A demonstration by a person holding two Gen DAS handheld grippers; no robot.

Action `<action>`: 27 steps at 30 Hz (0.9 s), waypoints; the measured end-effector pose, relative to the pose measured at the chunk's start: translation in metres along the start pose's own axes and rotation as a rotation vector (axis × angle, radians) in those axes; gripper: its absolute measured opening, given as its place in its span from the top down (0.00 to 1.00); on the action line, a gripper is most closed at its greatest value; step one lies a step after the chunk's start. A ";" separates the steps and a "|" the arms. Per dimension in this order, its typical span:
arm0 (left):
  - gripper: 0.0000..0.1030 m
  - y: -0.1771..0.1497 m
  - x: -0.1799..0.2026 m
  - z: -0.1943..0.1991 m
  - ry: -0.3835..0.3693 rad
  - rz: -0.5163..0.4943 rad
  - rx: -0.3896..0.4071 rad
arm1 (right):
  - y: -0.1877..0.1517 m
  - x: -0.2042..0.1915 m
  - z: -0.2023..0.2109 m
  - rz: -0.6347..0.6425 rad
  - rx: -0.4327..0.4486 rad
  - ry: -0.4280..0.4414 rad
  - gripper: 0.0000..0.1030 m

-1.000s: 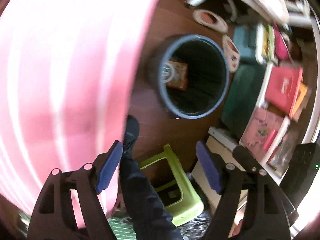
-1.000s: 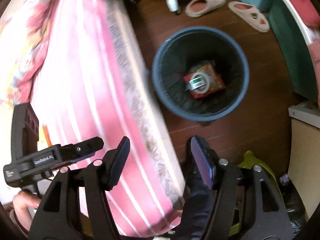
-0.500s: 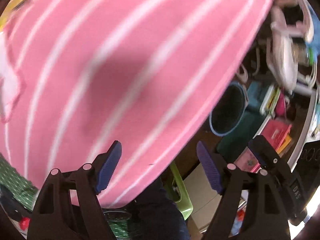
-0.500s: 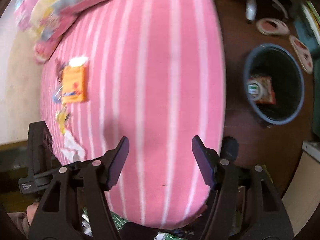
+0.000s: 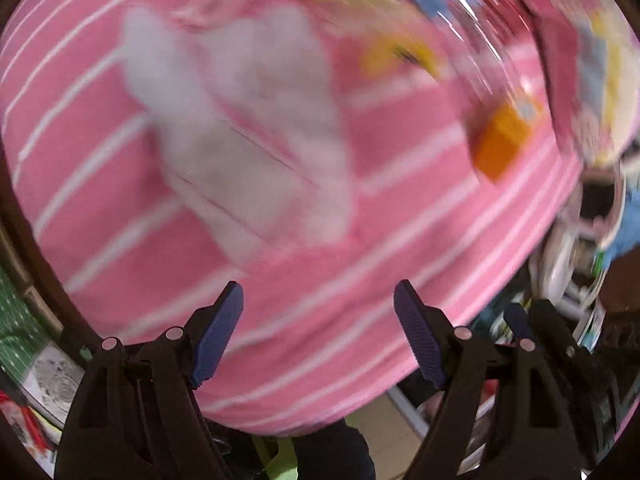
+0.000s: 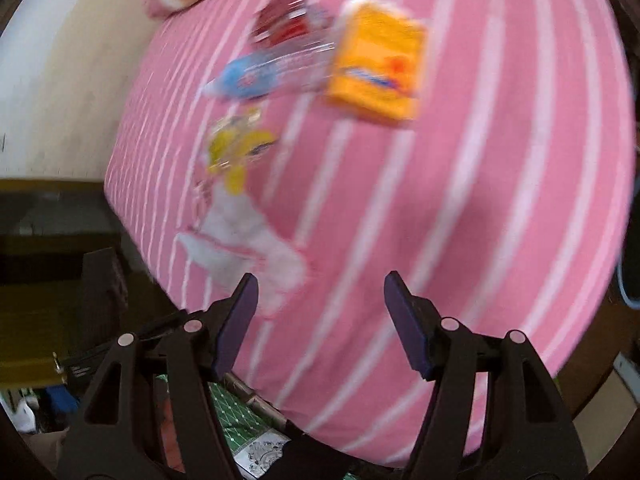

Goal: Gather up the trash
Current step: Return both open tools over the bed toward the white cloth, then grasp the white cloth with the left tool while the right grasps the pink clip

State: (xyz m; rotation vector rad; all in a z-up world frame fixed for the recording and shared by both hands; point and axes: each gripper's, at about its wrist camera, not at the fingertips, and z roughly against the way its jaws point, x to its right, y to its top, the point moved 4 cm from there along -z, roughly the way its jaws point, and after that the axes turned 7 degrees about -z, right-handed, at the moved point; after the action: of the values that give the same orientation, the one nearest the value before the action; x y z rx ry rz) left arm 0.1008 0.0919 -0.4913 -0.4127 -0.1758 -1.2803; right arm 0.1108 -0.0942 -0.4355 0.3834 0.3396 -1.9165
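Your left tool (image 5: 318, 330) and right tool (image 6: 320, 320) both stood wide with nothing between their blue pads, above the pink striped bed (image 6: 500, 200). Nearest lay a crumpled white tissue (image 6: 244, 248), then a yellow wrapper (image 6: 236, 148). Farther off sat an orange carton (image 6: 380, 64) beside a clear blue-ended wrapper (image 6: 264, 72).

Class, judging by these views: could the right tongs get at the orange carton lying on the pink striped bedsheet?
Probably yes. The right tongs stand open and empty above the pink striped bedsheet, and nothing lies between them and the orange carton, though blur hides the detail.
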 end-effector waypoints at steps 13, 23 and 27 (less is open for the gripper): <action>0.27 0.060 -0.087 -0.030 -0.026 0.135 -0.012 | 0.028 -0.131 -0.099 0.121 -0.075 -0.003 0.36; 0.66 0.061 -0.097 -0.030 0.087 0.151 -0.011 | 0.051 -0.190 -0.170 0.164 -0.142 -0.047 0.36; 0.92 0.057 -0.112 -0.016 0.018 0.174 0.003 | 0.051 -0.207 -0.209 0.207 -0.201 -0.097 0.41</action>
State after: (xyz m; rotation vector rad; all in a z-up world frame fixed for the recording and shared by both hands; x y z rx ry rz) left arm 0.1219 0.1985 -0.5569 -0.4050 -0.1232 -1.1126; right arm 0.2522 0.1461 -0.5409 0.1838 0.4081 -1.6751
